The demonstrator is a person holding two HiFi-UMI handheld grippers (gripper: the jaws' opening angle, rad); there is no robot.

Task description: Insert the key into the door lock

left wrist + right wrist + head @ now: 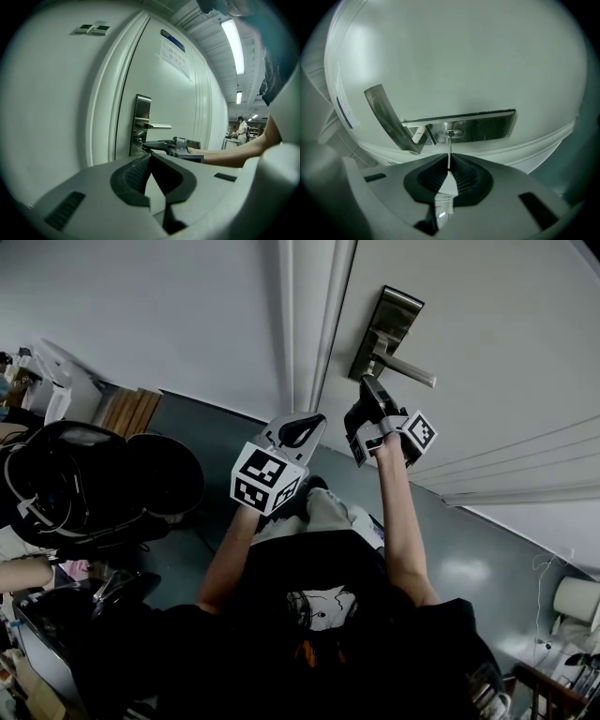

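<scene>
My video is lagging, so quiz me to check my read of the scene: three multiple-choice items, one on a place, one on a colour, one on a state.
1. Where is the tip of the key?
A. at the keyhole in the lock plate
B. on the floor
C. against the wall beside the door frame

2. What colour is the door handle?
A. red
B. silver
C. black

3. How is the left gripper?
A. wide open
B. shut on the key
C. shut with nothing in it

Answers:
1 A: in the right gripper view the key, clamped in the right gripper, reaches the keyhole.
2 B: the handle shines silver against the white door.
3 C: in the left gripper view its jaws meet with nothing between them.
</scene>
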